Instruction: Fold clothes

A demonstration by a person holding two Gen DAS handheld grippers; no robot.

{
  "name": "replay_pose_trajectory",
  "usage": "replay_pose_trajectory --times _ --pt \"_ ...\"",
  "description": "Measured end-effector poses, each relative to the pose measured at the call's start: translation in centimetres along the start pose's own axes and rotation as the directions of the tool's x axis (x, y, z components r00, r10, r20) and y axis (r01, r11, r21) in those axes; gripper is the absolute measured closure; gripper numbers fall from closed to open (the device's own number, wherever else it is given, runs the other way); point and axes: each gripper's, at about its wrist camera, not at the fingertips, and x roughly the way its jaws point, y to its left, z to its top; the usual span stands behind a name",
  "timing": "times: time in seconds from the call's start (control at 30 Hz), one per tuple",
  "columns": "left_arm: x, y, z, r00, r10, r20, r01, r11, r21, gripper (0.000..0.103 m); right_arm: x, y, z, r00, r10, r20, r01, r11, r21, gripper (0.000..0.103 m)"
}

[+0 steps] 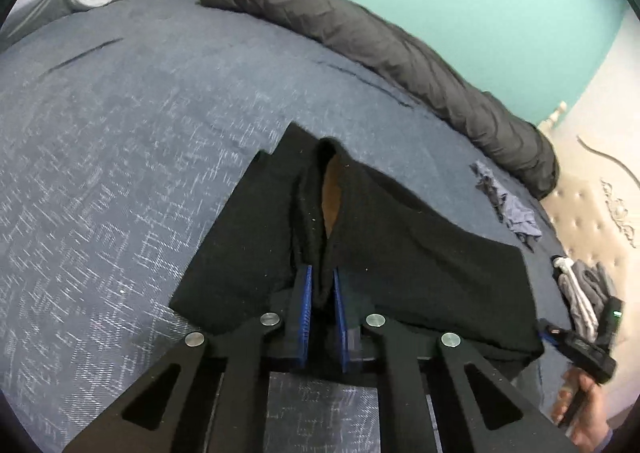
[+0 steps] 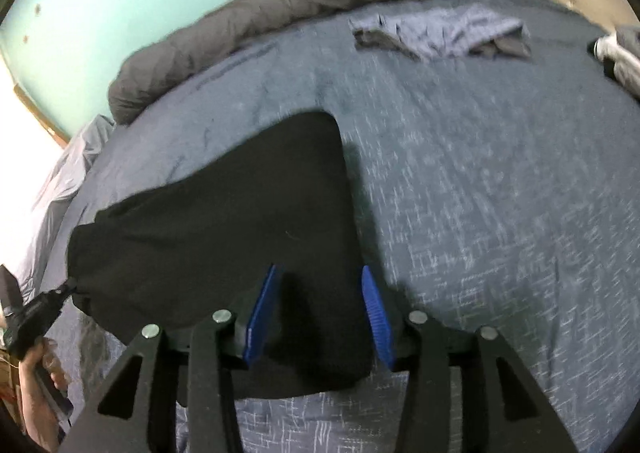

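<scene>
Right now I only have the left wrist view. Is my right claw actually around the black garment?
Observer: Yes. The black garment lies inside the right claw, whose jaws stand apart. I can't tell whether they press it.
Operator: How does my left claw look from that side?
Observer: The left claw pinches the garment's corner at the picture's left edge.

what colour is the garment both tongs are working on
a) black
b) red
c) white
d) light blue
a: the garment lying on the blue bed cover is black, with a pinch of it between the pads of the left tongs.
</scene>
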Motion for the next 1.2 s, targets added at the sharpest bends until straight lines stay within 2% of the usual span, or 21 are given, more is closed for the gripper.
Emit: replay_pose_trajectory --times 0.17,0.37,0.5,0.6,0.7,0.73,0.77,0.87,0.97,1.07,1.13,1.2 --pt "0.3 0.9 -0.2 1.000 0.009 -0.027 -0.009 1.000 -0.013 0.092 0.0 0.8 -0.3 0.999 -0.054 0.006 0.054 0.998 -0.032 0.058" --pt "0.9 1.4 -0.4 0.999 0.005 -0.039 -0.007 0.999 -0.034 0.091 -1.1 1.6 0.2 0.998 -0.044 0.044 0.046 0.998 -0.052 0.058" --pt "1.0 1.4 -0.4 0.999 0.008 -0.034 -0.009 0.999 -0.031 0.086 -0.9 2.9 -0.2 0.999 0.029 0.032 -0.027 0.997 -0.079 0.058" --pt "0.4 1.6 -0.3 1.000 0.013 -0.027 -0.014 0.999 -0.048 0.075 -0.1 4.8 -0.8 0.998 0.065 0.012 -0.064 0.992 -0.105 0.058" --pt "-0.7 2.3 -0.2 1.000 0.019 -0.003 -0.019 0.996 -0.088 0.064 0.9 7.6 -1.1 0.990 0.141 -0.001 -0.140 0.983 -0.121 0.058" --pt "-1.0 2.6 -0.2 1.000 0.020 0.004 -0.020 0.995 -0.099 0.060 1.2 8.7 -1.2 0.984 0.177 -0.012 -0.177 0.975 -0.136 0.059" --pt "-1.4 2.8 -0.3 1.000 0.021 0.011 -0.020 0.994 -0.110 0.057 1.6 9.7 -1.2 0.978 0.209 -0.025 -0.211 0.966 -0.153 0.067" --pt "-2.2 3.6 -0.4 0.999 0.028 0.024 -0.025 0.991 -0.132 0.047 3.1 12.9 -1.7 0.974 0.219 -0.061 -0.227 0.956 -0.186 0.077" --pt "-2.2 4.2 -0.7 0.999 0.030 0.011 -0.028 0.989 -0.148 0.045 4.8 15.2 -1.9 0.969 0.228 -0.092 -0.242 0.952 -0.185 0.083" --pt "-2.3 4.9 -1.0 1.000 0.022 0.005 -0.021 0.985 -0.170 0.045 6.4 16.8 -2.8 0.975 0.187 -0.121 -0.209 0.955 -0.211 0.086" --pt "-2.5 5.1 -1.0 1.000 0.022 0.008 -0.020 0.985 -0.172 0.045 7.7 17.1 -3.8 0.980 0.144 -0.141 -0.173 0.960 -0.218 0.087" --pt "-2.8 5.1 -1.1 1.000 0.017 0.011 -0.014 0.985 -0.173 0.045 8.4 16.6 -4.4 0.979 0.148 -0.142 -0.174 0.966 -0.190 0.087"
